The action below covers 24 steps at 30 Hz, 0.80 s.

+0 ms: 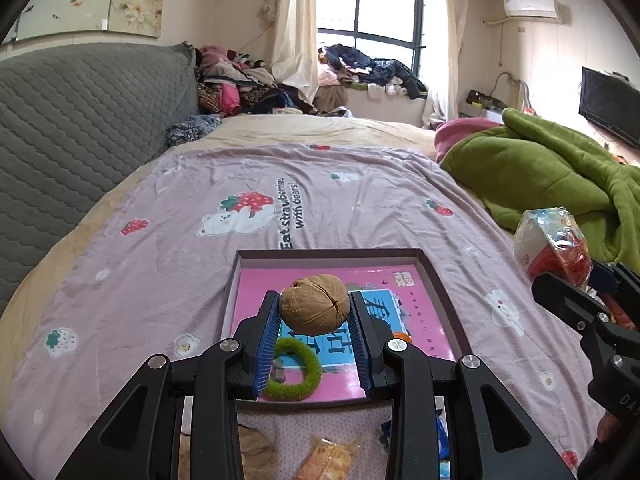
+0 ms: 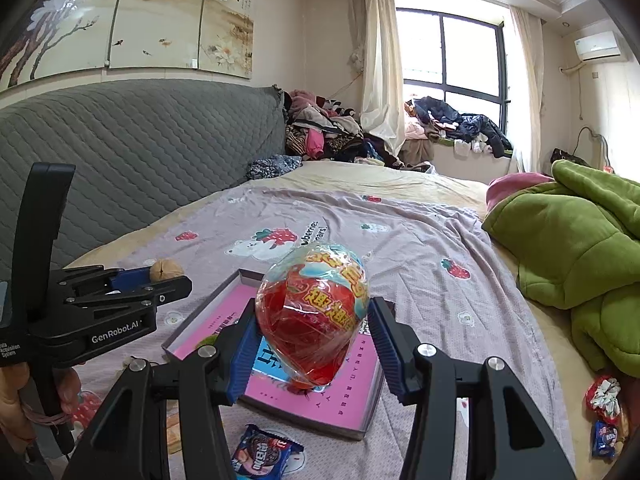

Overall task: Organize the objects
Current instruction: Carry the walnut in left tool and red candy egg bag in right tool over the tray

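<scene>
Left hand-held gripper point(image 1: 314, 312) tilts downward, clamping walnut point(image 1: 314, 310).

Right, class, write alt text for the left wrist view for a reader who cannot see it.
The left hand-held gripper clamps a walnut above a shallow pink-lined box on a bed, with a green hair tie lying inside the box. At right, the right hand-held gripper carries a cellophane-wrapped red toy egg.
</scene>
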Each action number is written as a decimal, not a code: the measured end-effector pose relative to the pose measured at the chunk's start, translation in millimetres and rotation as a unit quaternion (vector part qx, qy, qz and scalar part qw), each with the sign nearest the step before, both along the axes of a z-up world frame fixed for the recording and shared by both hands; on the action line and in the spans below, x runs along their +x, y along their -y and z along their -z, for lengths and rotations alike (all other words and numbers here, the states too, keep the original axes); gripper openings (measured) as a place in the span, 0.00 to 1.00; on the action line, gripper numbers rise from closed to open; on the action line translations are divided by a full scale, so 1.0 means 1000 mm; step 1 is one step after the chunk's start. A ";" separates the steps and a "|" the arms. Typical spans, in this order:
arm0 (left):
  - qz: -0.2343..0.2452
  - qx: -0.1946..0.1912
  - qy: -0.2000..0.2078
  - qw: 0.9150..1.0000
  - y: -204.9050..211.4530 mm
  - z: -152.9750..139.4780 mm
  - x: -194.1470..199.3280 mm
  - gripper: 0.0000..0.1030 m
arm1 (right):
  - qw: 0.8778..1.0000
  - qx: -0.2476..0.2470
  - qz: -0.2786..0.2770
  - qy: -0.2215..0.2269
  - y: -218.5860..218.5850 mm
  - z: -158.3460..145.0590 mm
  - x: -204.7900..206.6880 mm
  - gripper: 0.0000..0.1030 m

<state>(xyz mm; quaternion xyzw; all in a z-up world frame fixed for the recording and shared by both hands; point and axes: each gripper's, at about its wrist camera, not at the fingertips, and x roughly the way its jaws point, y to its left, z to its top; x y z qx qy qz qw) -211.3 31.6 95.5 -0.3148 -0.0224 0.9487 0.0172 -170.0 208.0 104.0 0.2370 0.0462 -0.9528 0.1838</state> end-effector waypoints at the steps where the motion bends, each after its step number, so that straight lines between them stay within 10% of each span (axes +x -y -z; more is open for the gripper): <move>1: 0.001 0.003 0.002 1.000 0.000 0.003 -0.003 0.34 | 1.000 0.000 0.002 0.003 -0.001 0.003 -0.003 0.52; 24: 0.019 0.020 0.057 0.998 -0.001 0.053 -0.047 0.34 | 0.999 0.032 0.013 0.037 -0.001 0.039 -0.031 0.52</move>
